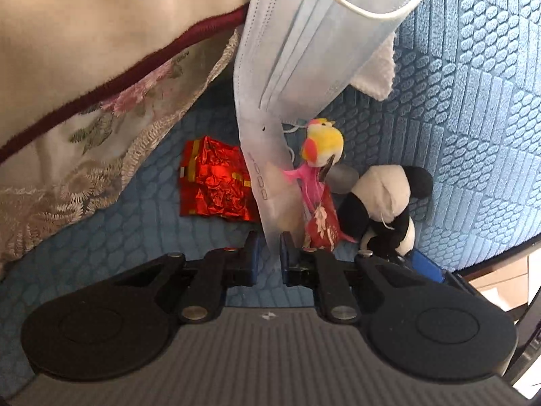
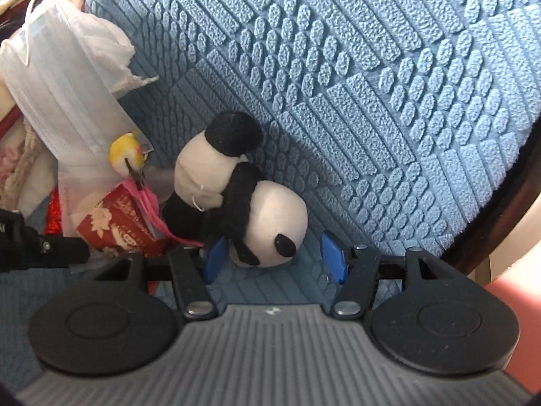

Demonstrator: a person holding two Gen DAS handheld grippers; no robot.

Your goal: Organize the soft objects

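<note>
A: Where is the black-and-white plush panda [image 2: 236,189] now?

B: Lying on the blue embossed cushion cover [image 2: 372,84], head toward the right gripper [image 2: 275,258]. Its round white head sits between the blue pads, which stand spread, the left pad just at it and the right one apart.

A: And its long axis?

B: It runs away from the right gripper, up and to the left, so the jaws straddle the head crosswise. The right hand is clearly the nearer one.

A: The left gripper [image 1: 269,253]?

B: Pinching the bottom edge of the pale blue pleated face mask [image 1: 304,50], which stretches away up the frame. Just beside it sit a small yellow-headed bird toy [image 1: 323,145], a red patterned packet [image 1: 321,225] and a crumpled red foil wrapper [image 1: 214,182].
</note>
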